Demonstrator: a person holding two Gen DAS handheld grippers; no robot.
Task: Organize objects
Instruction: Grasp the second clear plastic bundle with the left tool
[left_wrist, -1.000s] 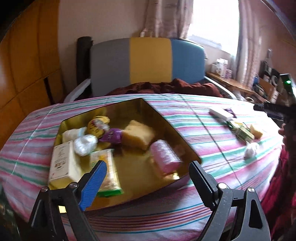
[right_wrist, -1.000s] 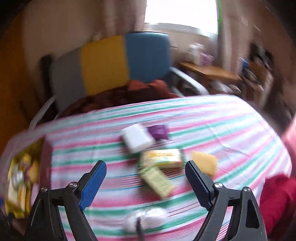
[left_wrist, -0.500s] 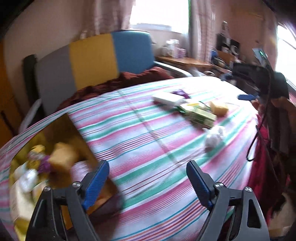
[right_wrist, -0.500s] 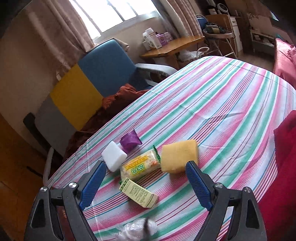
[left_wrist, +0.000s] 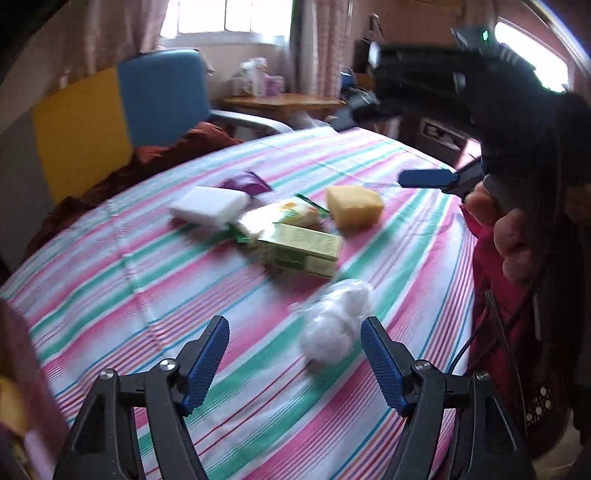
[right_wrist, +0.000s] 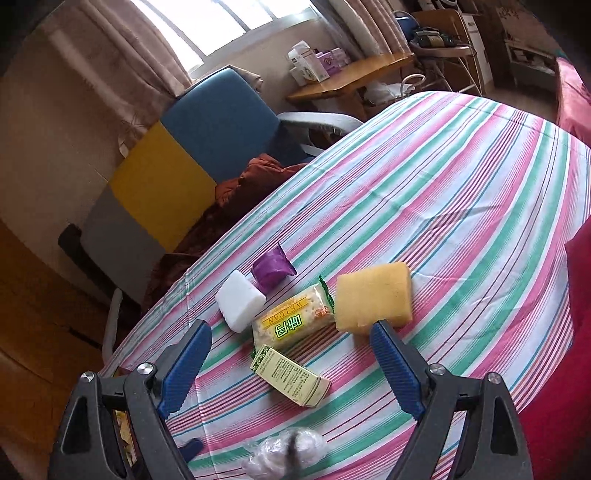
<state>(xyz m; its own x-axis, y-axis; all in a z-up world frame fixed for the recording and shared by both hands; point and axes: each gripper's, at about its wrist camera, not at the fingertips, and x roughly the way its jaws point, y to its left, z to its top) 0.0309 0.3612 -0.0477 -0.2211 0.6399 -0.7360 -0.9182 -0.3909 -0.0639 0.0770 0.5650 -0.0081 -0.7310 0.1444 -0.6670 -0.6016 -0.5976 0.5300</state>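
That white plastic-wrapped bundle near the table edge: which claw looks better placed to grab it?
Probably the left claw: open, with the white bundle just ahead between its fingers. The right claw frames the green box instead.

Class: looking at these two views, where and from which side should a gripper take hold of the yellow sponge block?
Grip the yellow sponge across its two long side faces, coming from above; it lies flat, and the cracker packet touches one end.

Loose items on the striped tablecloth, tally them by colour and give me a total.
White: 2, foam block, clear bag of white balls
Yellow: 2, sponge, cracker packet
Green: 1, small carton
Purple: 1, wrapped packet
Total: 6
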